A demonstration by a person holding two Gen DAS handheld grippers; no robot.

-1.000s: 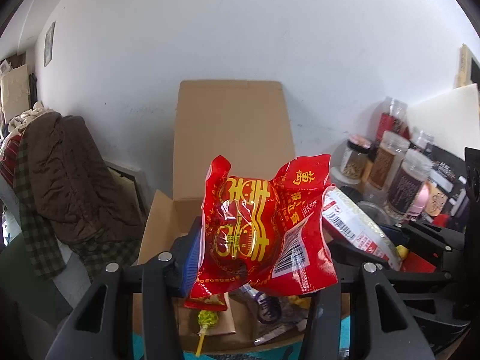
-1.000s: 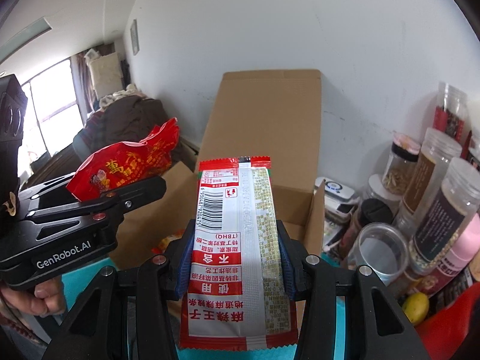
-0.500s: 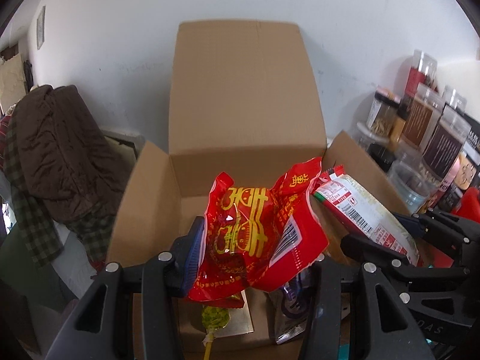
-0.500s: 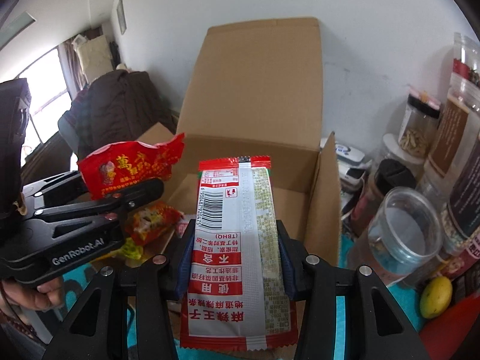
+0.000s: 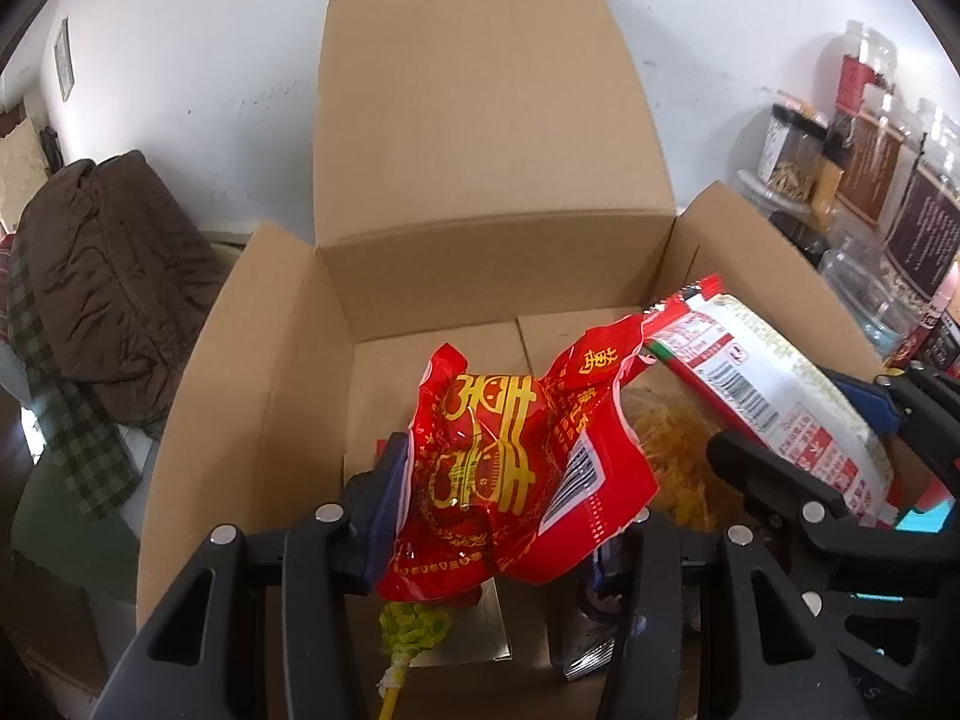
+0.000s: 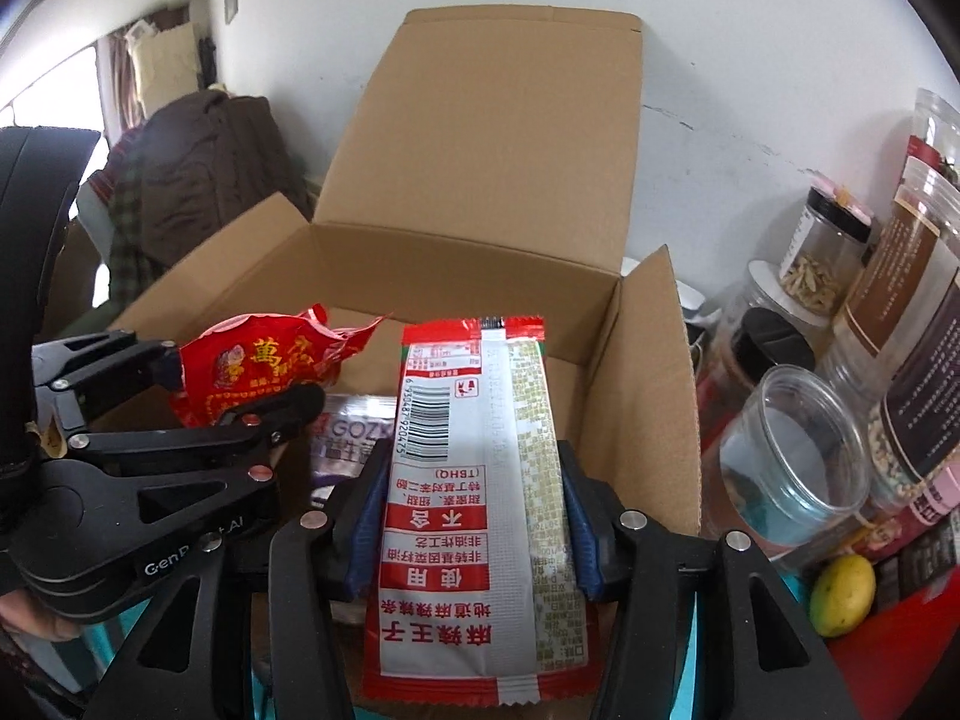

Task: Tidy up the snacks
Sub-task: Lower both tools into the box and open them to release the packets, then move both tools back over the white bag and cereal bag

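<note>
My left gripper (image 5: 498, 516) is shut on a crinkled red snack bag with yellow print (image 5: 516, 468) and holds it over the open cardboard box (image 5: 288, 360). My right gripper (image 6: 474, 510) is shut on a long red and silver snack packet (image 6: 474, 492), held over the box's (image 6: 636, 372) near right side. The packet (image 5: 768, 396) shows at the right of the left wrist view, the red bag (image 6: 258, 360) at the left of the right wrist view. Inside the box lie a yellow-green candy (image 5: 414, 630), a purple packet (image 6: 348, 438) and a yellow snack (image 5: 672, 450).
Several jars (image 6: 888, 324) and a clear empty cup (image 6: 792, 456) stand right of the box, with a yellow lemon (image 6: 840, 594) in front. A brown coat (image 5: 102, 264) lies to the left. A white wall is behind the raised box flap (image 5: 480, 96).
Both grippers have moved forward and down over the box with their packets still held. The box interior and its contents now fill the views.
</note>
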